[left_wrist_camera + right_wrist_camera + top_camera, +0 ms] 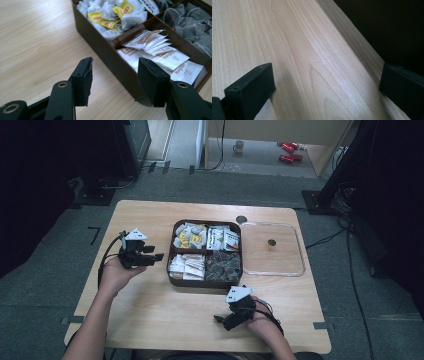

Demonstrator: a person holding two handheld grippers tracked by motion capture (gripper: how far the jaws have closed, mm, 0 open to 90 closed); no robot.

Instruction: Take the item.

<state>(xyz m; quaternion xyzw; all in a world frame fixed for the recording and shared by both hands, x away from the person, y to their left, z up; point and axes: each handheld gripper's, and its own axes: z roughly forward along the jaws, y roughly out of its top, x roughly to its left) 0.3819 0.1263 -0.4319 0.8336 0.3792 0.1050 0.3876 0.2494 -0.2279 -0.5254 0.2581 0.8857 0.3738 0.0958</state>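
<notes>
A brown box point(170, 270) with four compartments stands in the middle of the wooden table. It holds yellow-tagged tea bags point(189, 236), printed sachets point(223, 239), white-and-brown sachets point(186, 266) and dark mesh bags point(223, 266). My left gripper point(156, 256) hovers just left of the box, pointing at its side wall point(105, 52). Its jaws stand open point(115, 75) with nothing between them; the white-and-brown sachets point(160, 53) lie just beyond. My right gripper point(222, 321) rests near the table's front edge, below the box. It is wide open point(327, 85) over bare wood.
A clear flat lid point(298, 251) lies right of the box, with a small dark round spot point(271, 242) under it. Another dark disc point(241, 219) sits behind the box. The table's front edge point(362, 50) runs close to my right gripper. Cables and black stands surround the table.
</notes>
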